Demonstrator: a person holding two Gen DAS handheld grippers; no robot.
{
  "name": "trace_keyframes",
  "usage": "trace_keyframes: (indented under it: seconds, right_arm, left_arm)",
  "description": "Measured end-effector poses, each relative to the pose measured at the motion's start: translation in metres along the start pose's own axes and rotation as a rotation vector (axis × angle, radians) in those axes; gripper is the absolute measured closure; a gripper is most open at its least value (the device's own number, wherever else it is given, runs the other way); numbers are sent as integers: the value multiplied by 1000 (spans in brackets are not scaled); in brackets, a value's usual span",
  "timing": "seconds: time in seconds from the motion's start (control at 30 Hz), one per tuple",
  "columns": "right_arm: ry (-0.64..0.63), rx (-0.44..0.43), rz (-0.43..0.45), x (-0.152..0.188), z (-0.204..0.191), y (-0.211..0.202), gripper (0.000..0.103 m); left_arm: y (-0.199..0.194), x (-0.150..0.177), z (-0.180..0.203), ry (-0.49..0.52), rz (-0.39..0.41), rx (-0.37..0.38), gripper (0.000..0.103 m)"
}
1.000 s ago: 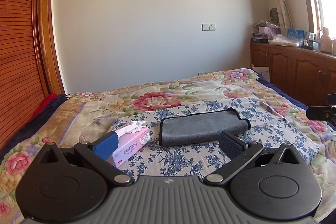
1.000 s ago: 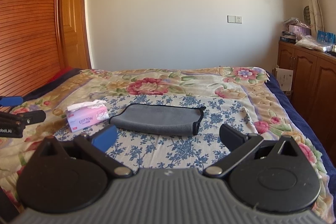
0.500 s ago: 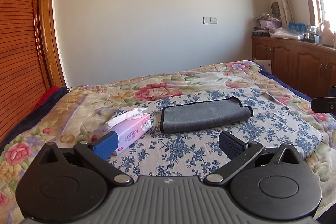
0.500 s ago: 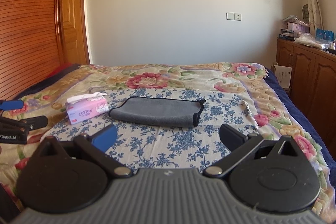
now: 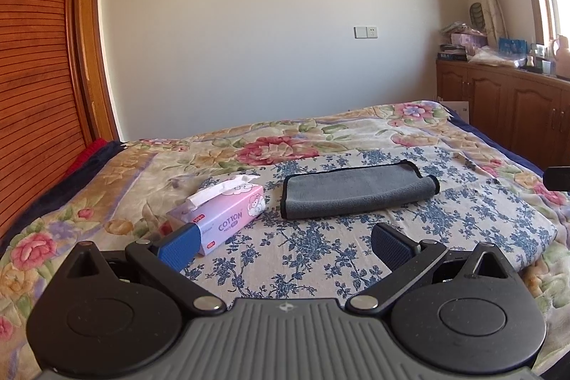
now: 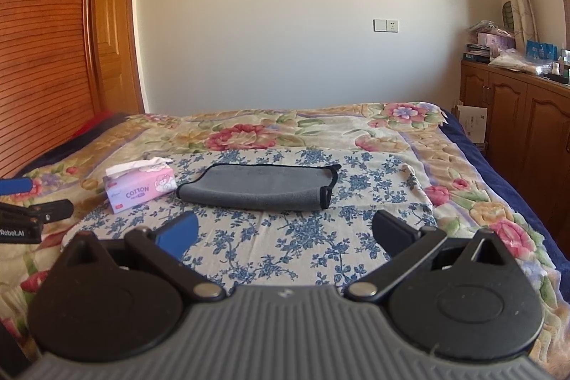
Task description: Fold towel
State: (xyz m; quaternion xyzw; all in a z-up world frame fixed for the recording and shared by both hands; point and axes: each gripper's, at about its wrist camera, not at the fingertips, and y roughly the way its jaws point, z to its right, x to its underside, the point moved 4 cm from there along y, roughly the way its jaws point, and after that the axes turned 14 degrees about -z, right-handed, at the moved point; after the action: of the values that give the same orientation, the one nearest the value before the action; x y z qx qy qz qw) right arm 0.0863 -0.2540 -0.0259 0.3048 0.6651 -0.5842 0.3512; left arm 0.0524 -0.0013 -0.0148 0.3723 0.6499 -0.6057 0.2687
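A grey towel with black trim lies folded into a long flat strip on a blue-flowered cloth on the bed. It also shows in the right wrist view. My left gripper is open and empty, held well back from the towel. My right gripper is open and empty, also short of the towel. The left gripper's fingers show at the left edge of the right wrist view.
A pink tissue box stands left of the towel, also in the right wrist view. The floral bedspread covers the bed. A wooden wardrobe is at left, wooden cabinets at right.
Both grippers have drawn back and tilted up a little, so the towel and tissue box sit lower and farther in the views. Both stay open; the towel has not moved.
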Motion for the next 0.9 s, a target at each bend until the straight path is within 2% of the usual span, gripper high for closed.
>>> trace_keyframes:
  seconds: [0.9]
  right_arm:
    - [-14,61,71,2,0,-3,0]
  left_arm:
    - [-11,3,-5,-18,77,-20,0]
